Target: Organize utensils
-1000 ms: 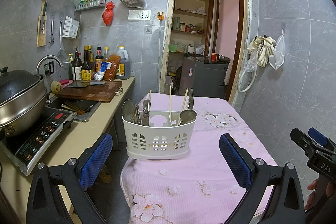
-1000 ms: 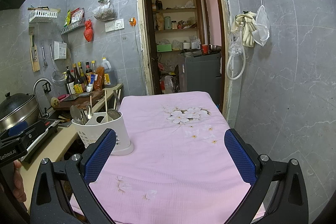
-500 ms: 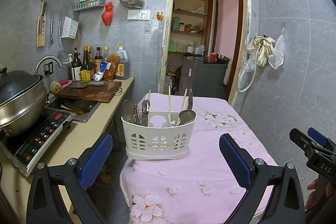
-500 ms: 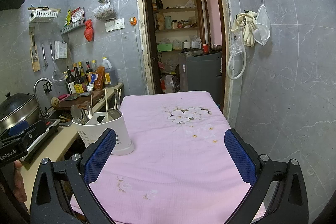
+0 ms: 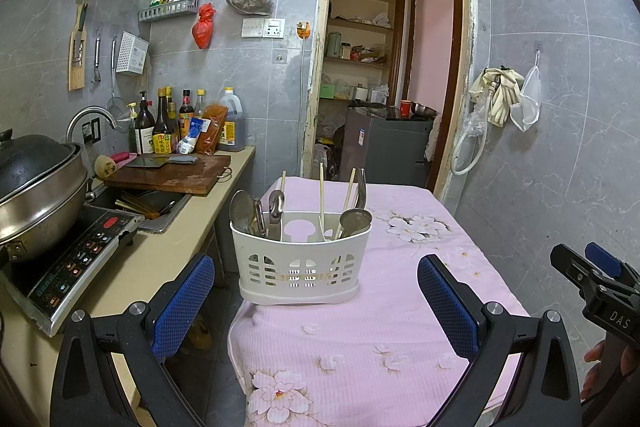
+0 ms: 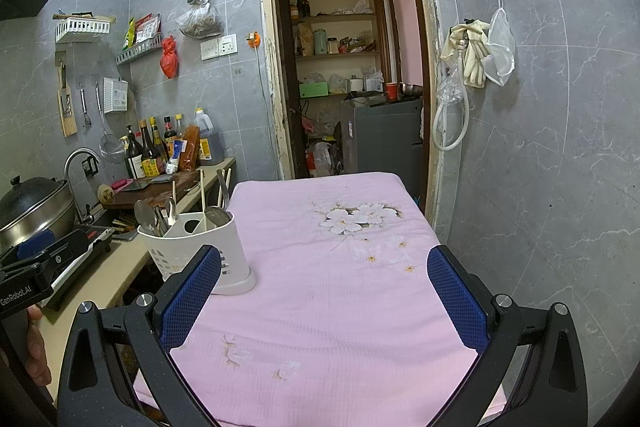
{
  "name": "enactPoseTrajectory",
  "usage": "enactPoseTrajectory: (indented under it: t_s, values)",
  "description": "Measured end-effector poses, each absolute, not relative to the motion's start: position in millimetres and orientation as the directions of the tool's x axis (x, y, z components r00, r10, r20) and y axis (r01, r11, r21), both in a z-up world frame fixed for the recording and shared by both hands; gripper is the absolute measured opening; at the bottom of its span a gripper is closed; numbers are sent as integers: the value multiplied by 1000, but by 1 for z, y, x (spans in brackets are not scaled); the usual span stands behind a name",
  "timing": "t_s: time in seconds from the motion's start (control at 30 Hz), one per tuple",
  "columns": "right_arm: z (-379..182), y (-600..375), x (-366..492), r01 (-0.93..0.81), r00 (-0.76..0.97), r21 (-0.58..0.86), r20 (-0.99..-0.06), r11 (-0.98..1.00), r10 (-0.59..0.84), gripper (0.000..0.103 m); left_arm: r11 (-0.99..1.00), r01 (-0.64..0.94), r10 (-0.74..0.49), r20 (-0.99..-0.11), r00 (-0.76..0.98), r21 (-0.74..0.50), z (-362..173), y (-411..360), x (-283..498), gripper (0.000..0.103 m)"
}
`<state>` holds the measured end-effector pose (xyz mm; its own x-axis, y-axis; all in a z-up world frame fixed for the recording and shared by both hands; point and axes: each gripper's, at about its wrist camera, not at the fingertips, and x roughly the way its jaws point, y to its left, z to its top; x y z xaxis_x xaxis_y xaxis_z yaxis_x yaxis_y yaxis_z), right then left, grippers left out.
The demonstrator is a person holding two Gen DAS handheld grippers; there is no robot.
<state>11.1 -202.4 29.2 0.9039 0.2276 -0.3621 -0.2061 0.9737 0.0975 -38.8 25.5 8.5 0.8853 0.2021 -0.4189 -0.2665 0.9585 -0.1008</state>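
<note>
A white slotted utensil holder [image 5: 299, 259] stands near the left edge of the pink floral tablecloth [image 5: 384, 339]. It holds metal spoons [image 5: 241, 207] on its left side and chopsticks [image 5: 321, 193] with a ladle on its right. My left gripper [image 5: 316, 301] is open and empty, just in front of the holder. The holder also shows in the right wrist view [image 6: 192, 247], left of my right gripper [image 6: 324, 297], which is open and empty above the cloth.
A counter [image 5: 168, 247] to the left carries an induction cooker [image 5: 68, 267] with a steel pot [image 5: 36, 187], a sink, a wooden cutting board [image 5: 172, 175] and sauce bottles [image 5: 168, 127]. A doorway [image 5: 384, 75] opens behind the table. Grey tiled wall stands on the right.
My left gripper has drifted very slightly; the holder sits a touch lower in its view. The right gripper has not visibly moved.
</note>
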Motion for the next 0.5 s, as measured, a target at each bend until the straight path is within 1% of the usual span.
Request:
enactPoseTrajectory:
  t_s: [0.5]
  values:
    - [29,-201,10,-206,903,97,-364,974,228,102,957,-269,202,-426,882,-104,7,26,-40,102]
